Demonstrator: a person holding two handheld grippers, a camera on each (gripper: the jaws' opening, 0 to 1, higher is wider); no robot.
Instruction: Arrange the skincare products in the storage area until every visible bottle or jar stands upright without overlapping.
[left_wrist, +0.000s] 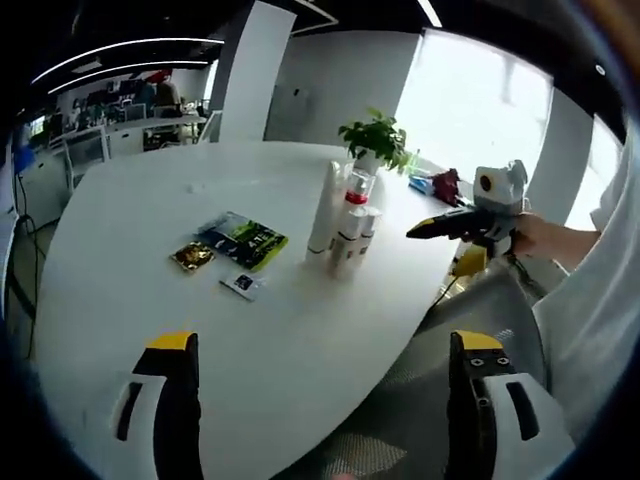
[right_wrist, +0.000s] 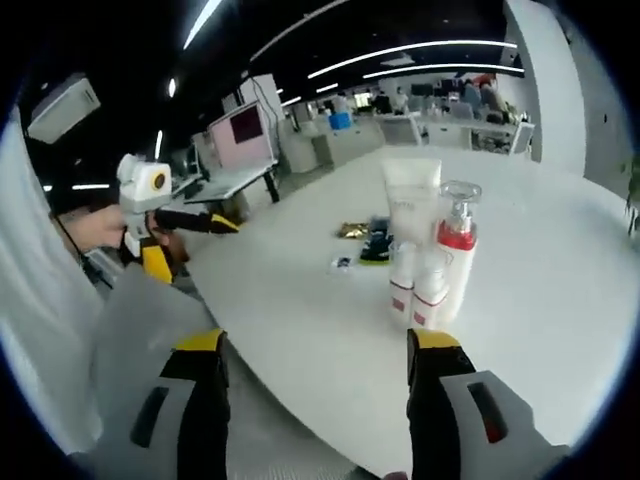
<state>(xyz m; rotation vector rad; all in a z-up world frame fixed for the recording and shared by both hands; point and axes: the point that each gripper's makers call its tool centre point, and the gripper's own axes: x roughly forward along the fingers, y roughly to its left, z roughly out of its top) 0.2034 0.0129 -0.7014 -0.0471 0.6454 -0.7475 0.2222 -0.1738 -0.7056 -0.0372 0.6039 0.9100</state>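
My left tool (left_wrist: 325, 345) hung above the near edge of the white desk (left_wrist: 150, 200), its jaws spread wide with nothing between them. My right tool (right_wrist: 315, 345) was likewise released, jaws apart and empty, poised over the desk's rim. In the left gripper view I saw the right tool reaching in from the right, held in a hand (left_wrist: 535, 235), well apart from the products.

The skincare products stood upright in a tight cluster on the desk: a tall white tube (right_wrist: 412, 195) at the back, a clear pump bottle with a red band (right_wrist: 456, 250) beside it, and two small white bottles (right_wrist: 418, 285) in front, touching or nearly so. Near them lay flat sachets, a dark green-yellow packet (left_wrist: 245, 240), a gold one (left_wrist: 192, 256) and a small white one (left_wrist: 243, 284). A potted plant (left_wrist: 378, 138) stood beyond the cluster.
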